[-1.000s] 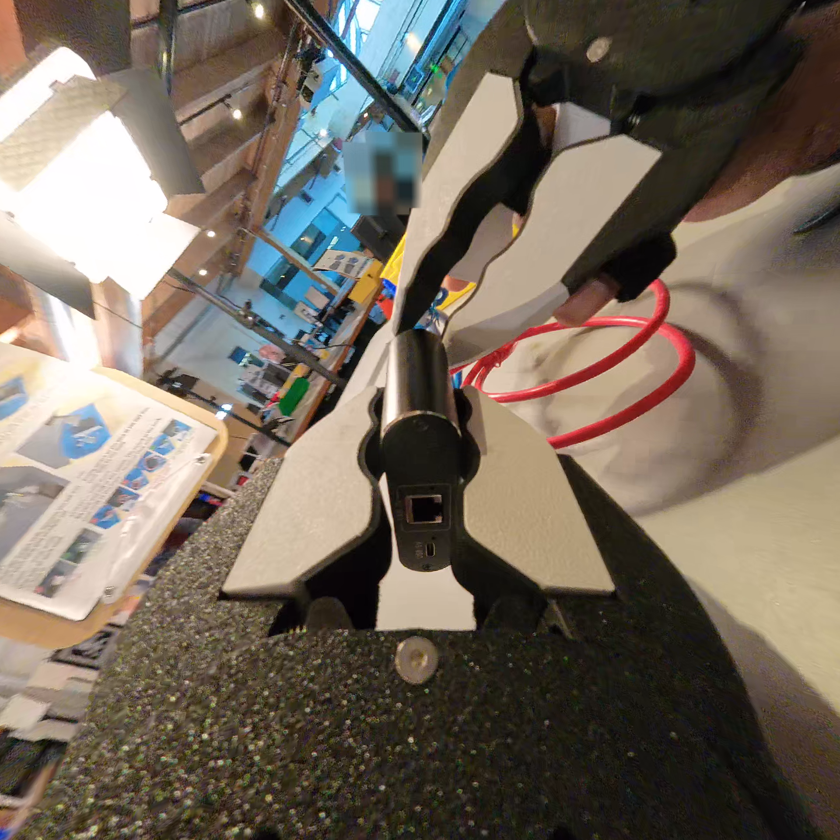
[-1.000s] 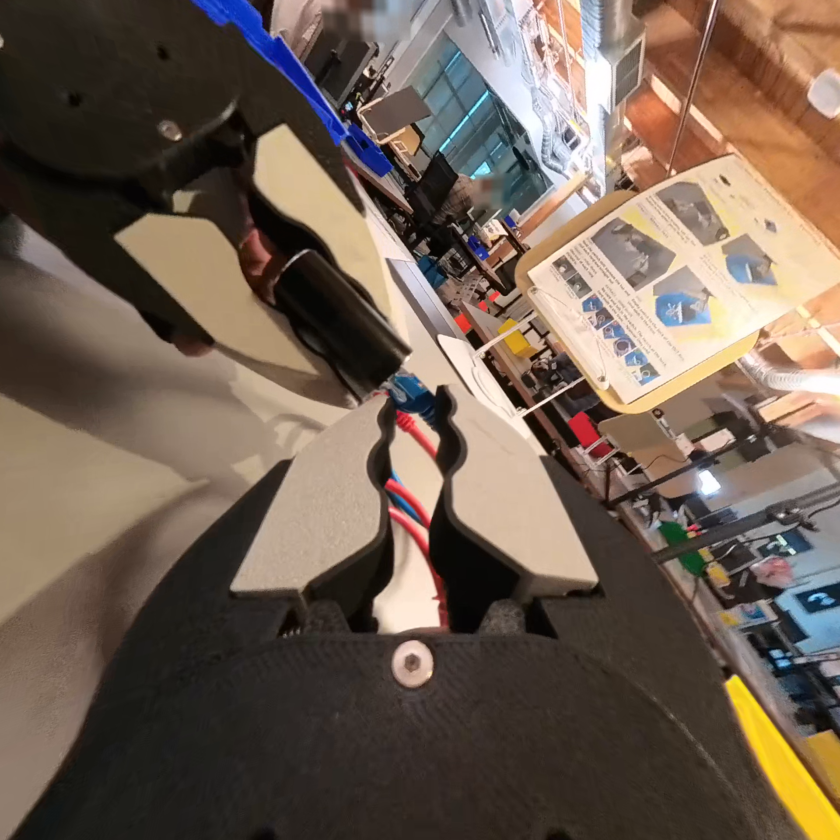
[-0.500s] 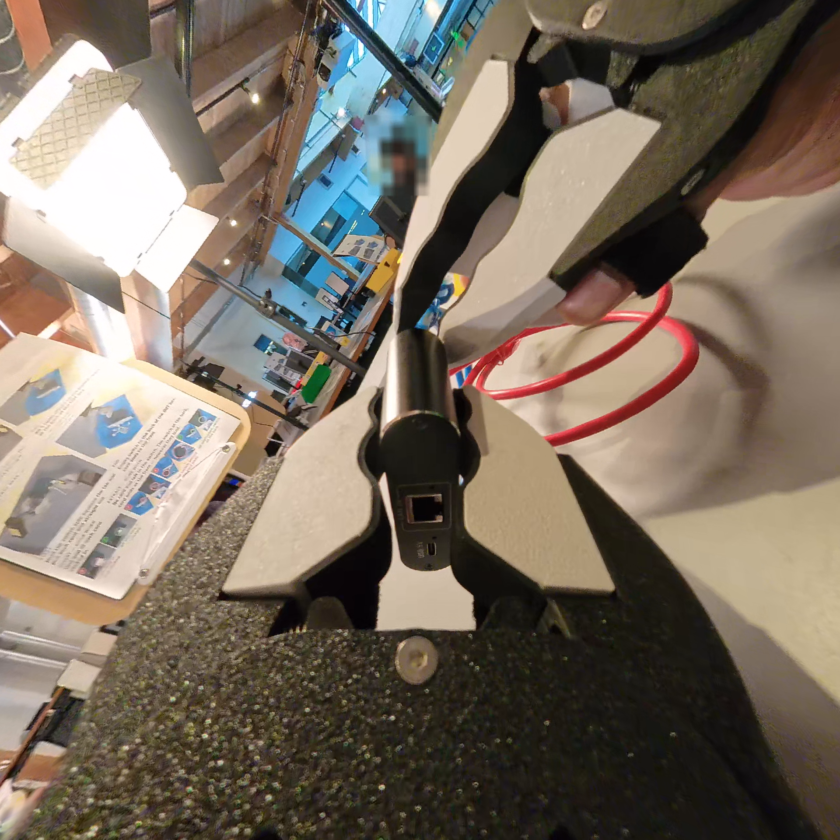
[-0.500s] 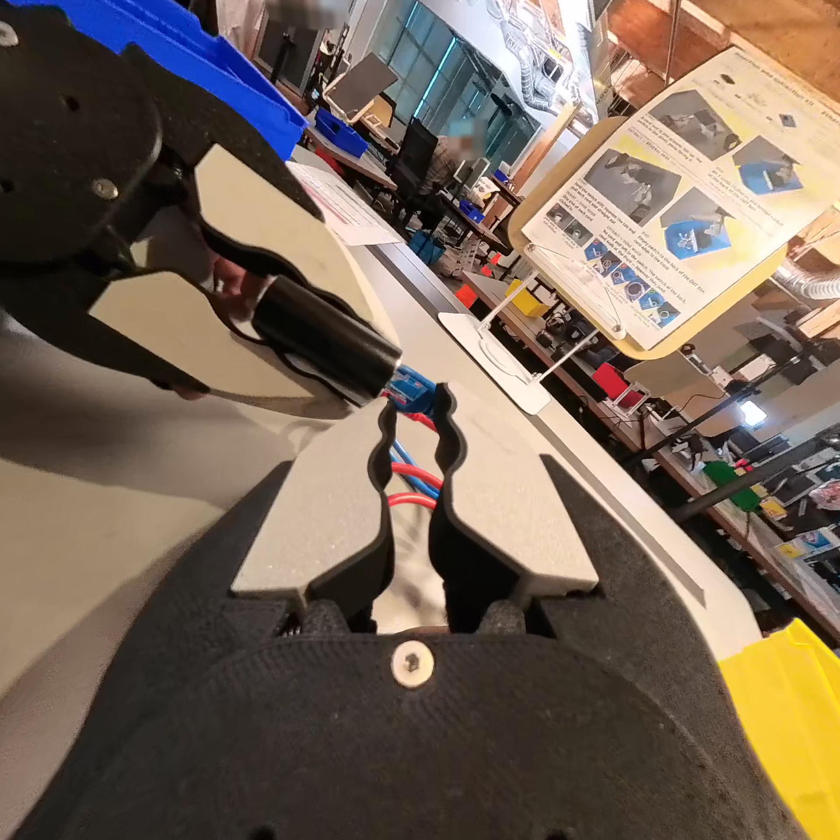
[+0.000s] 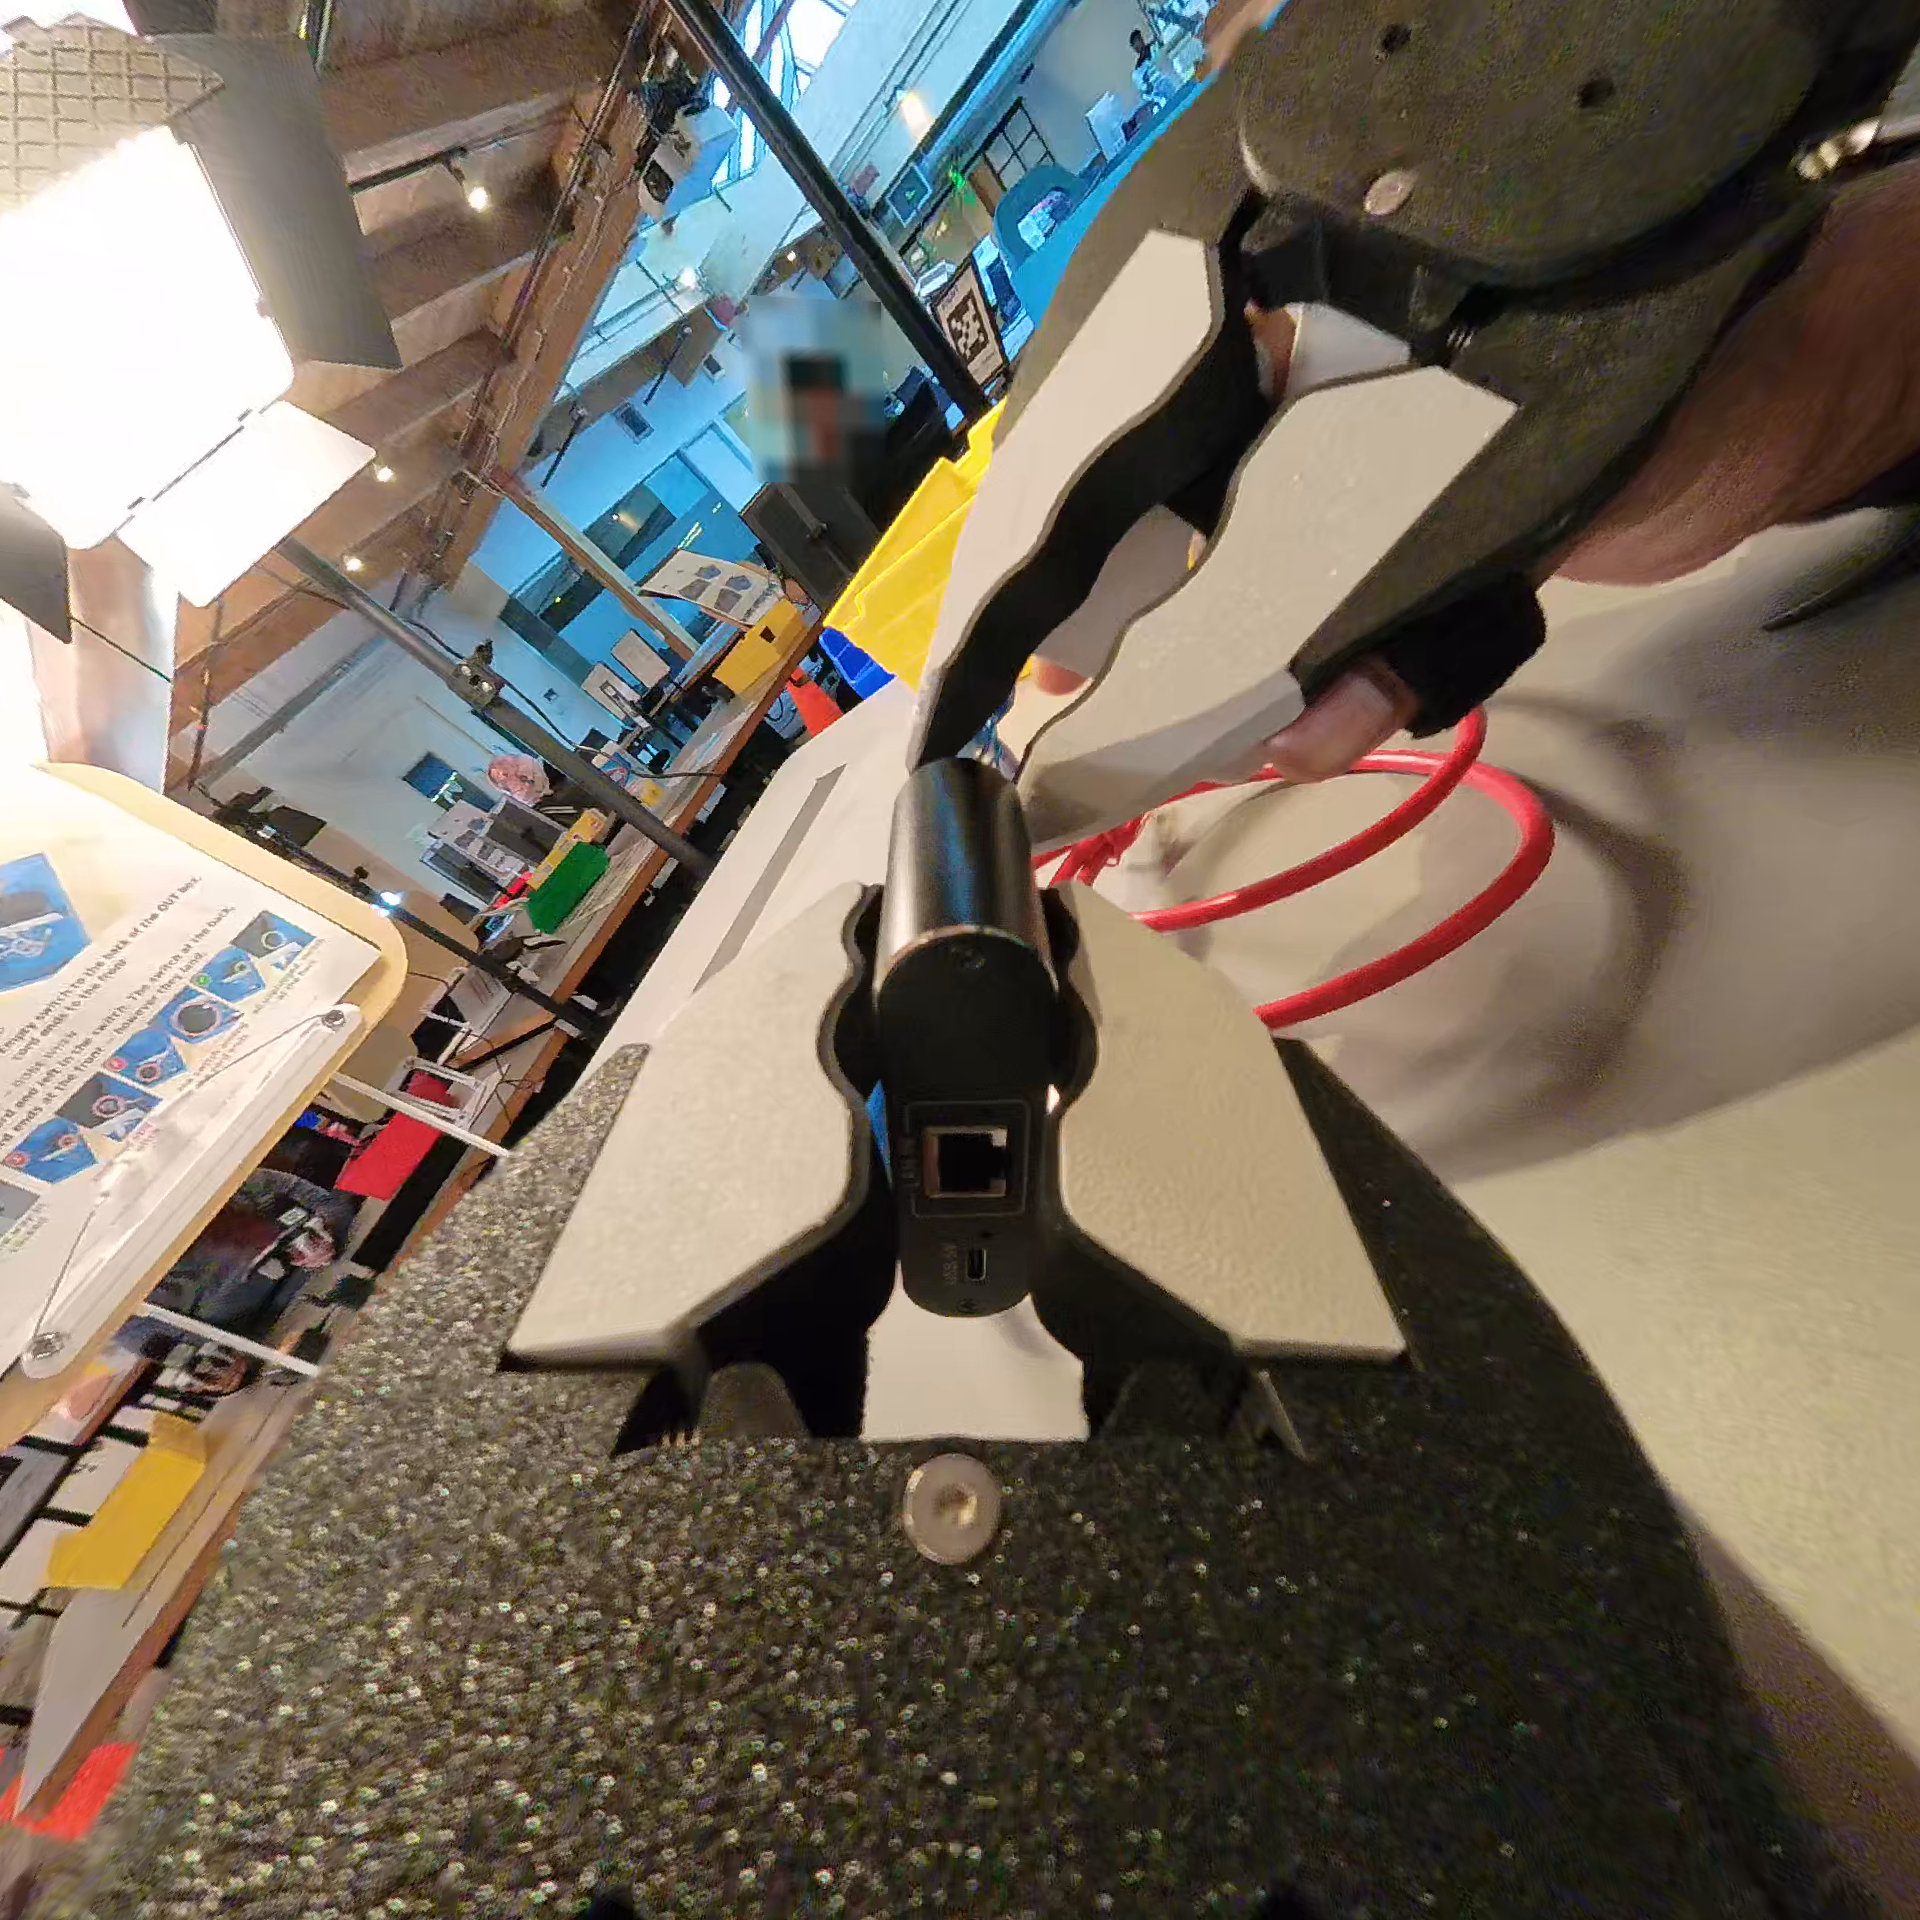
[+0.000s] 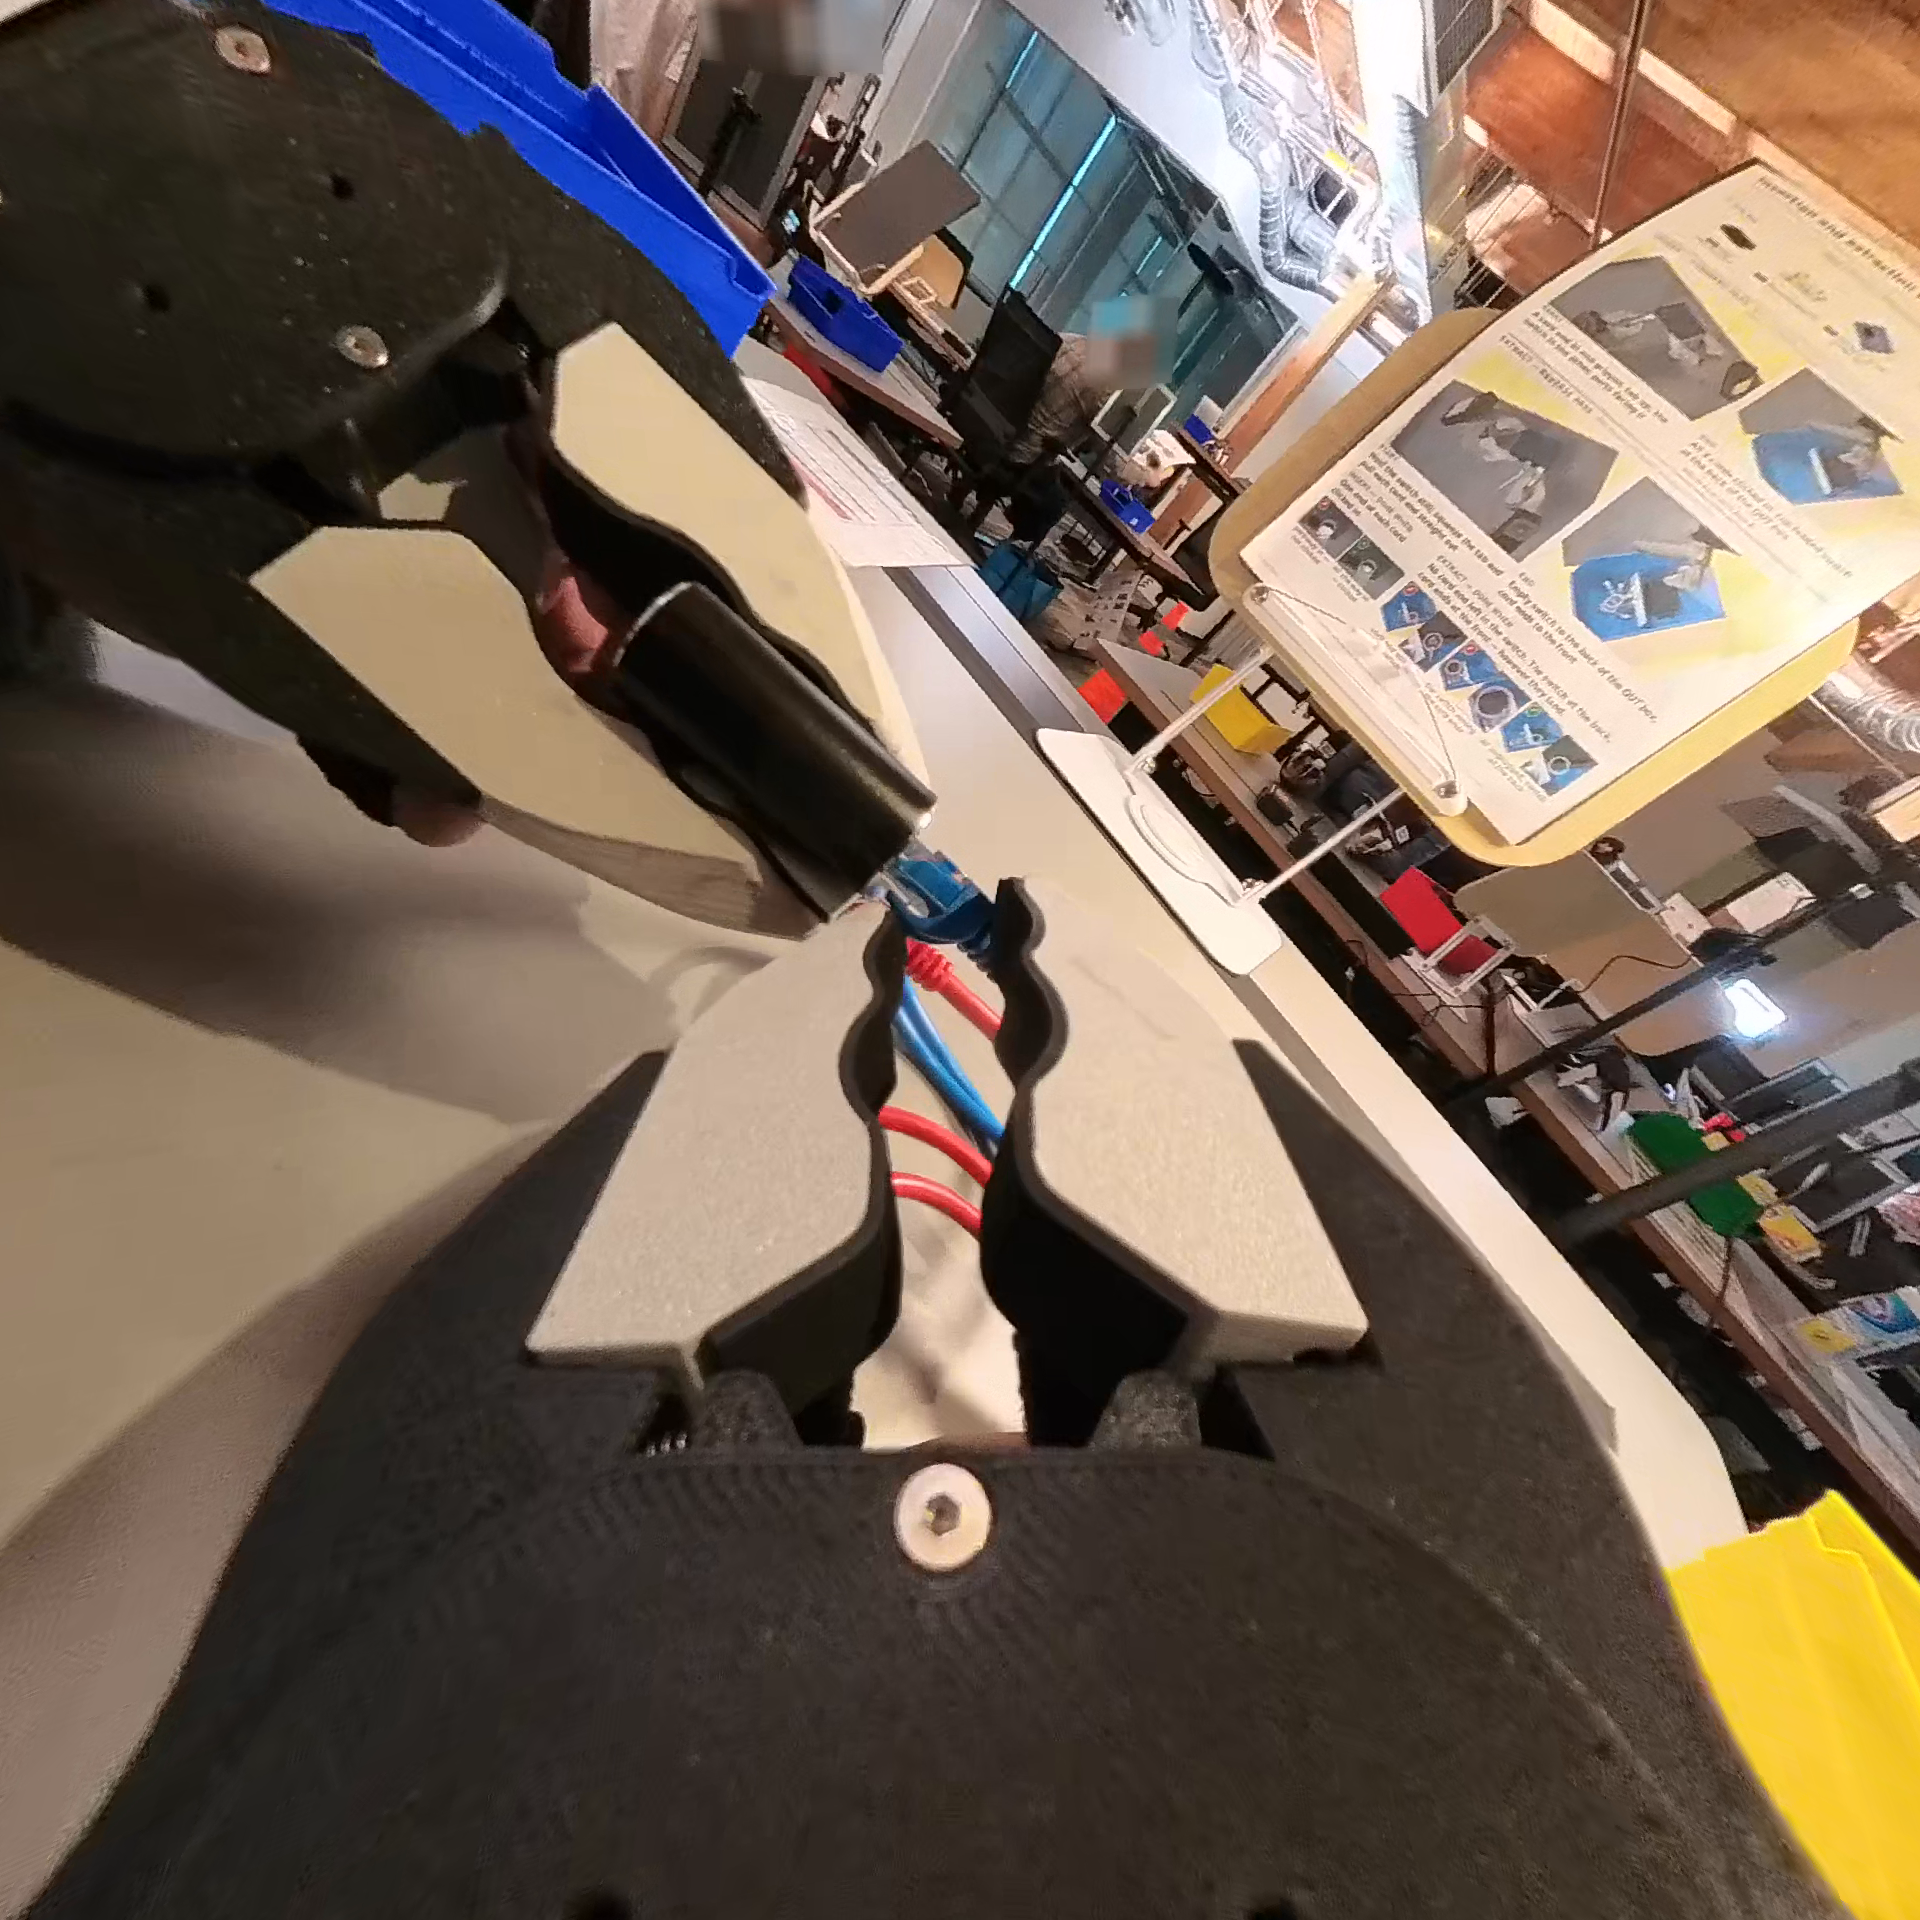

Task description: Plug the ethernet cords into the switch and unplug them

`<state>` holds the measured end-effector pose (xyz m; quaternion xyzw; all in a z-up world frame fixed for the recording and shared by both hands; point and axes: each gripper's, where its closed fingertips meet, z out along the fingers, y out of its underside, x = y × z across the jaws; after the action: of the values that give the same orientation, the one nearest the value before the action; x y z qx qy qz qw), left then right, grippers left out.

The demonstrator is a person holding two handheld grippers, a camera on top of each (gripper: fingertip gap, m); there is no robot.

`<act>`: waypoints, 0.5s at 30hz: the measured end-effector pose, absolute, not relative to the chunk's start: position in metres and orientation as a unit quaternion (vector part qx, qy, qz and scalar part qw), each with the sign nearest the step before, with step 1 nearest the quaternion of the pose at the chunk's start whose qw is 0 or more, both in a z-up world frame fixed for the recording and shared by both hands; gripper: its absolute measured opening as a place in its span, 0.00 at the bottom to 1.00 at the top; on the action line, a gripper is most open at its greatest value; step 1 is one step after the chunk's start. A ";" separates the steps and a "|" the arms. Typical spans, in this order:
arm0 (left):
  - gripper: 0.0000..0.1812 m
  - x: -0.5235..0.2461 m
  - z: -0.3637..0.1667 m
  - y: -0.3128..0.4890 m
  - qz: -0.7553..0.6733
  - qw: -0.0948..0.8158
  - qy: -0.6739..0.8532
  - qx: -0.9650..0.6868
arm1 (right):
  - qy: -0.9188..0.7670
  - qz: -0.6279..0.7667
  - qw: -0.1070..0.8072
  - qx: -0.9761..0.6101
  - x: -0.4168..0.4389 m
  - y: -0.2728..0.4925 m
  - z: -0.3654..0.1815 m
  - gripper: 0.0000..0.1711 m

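The left gripper (image 5: 961, 935) is clamping a black cylindrical switch (image 5: 961, 1049) between its grey fingers, holding it above a pale grey table (image 5: 1662, 1299). Only the left wrist view is showing the switch's near end, where an empty ethernet port (image 5: 968, 1161) is facing the camera with a smaller slot below it. Only the right wrist view is showing the far end, where a blue ethernet cord (image 6: 940, 909) is sitting in the switch (image 6: 769, 743).

The right gripper (image 6: 943, 914) is closing its fingertips around the blue plug right at the switch's end; the left wrist view is showing this gripper (image 5: 971, 743) meeting the switch from beyond.

A red ethernet cord (image 5: 1382, 862) is lying looped on the table under both tools, crossing beneath the blue one between the right fingers. The table edge is running close along the right side, with a yellow bin (image 6: 1808, 1704) at the near corner. An instruction board on a white stand (image 6: 1579, 499) is standing at that edge. Blue bins (image 6: 582, 156) are sitting further back.
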<state>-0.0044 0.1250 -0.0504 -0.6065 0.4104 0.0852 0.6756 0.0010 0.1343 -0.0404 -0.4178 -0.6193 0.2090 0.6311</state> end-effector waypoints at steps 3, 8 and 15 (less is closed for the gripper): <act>0.16 -0.006 -0.055 0.127 0.108 0.667 0.419 -0.607 | -0.625 0.178 0.637 -0.414 0.002 0.135 -0.042 0.10; 0.16 -0.003 -0.053 0.125 0.088 0.668 0.418 -0.609 | -0.633 0.201 0.627 -0.407 0.003 0.134 -0.042 0.10; 0.16 0.002 -0.059 0.118 0.055 0.657 0.442 -0.608 | -0.669 0.230 0.596 -0.379 0.010 0.123 -0.043 0.10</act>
<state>0.0024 0.1178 -0.0588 -0.6079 0.4419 0.0554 0.6574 0.0099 0.1230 -0.0430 -0.3788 -0.6693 0.2303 0.5963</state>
